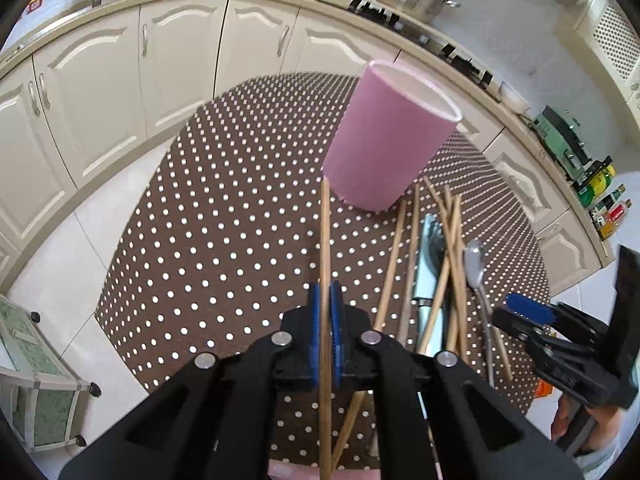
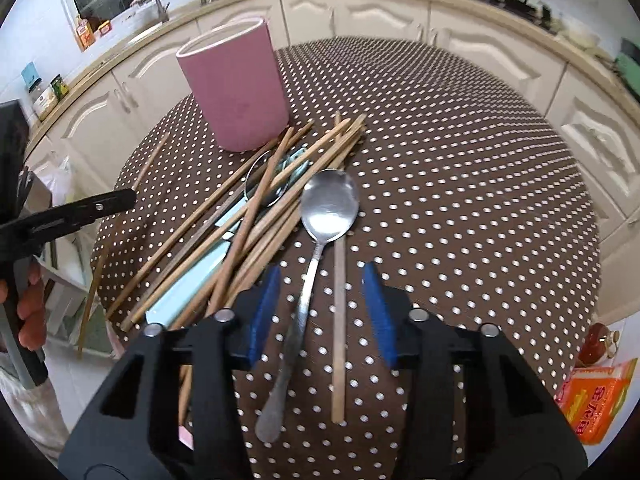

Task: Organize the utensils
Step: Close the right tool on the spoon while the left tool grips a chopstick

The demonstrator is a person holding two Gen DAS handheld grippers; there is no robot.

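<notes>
A pink cylindrical cup [image 1: 384,140] [image 2: 236,88] stands upright on the brown polka-dot tablecloth [image 1: 220,220]. Beside it lies a pile of wooden chopsticks [image 1: 452,240] [image 2: 256,216], crossed over a pale-blue-handled knife [image 1: 426,280]. My left gripper [image 1: 325,292] is shut on a single chopstick [image 1: 325,232] whose far tip points at the cup's base. A metal spoon [image 2: 330,204] and one separate chopstick [image 2: 340,300] lie between the blue pads of my right gripper [image 2: 320,276], which touch neither. The right gripper [image 1: 528,312] also shows at the right edge of the left wrist view.
The round table [image 2: 460,200] has cream kitchen cabinets [image 1: 100,92] curving behind it and pale floor tiles around it. An orange packet [image 2: 596,404] lies low at the right. A green-patterned stool [image 1: 36,392] stands on the floor to the left. A hand [image 2: 32,308] holds the left gripper's grip.
</notes>
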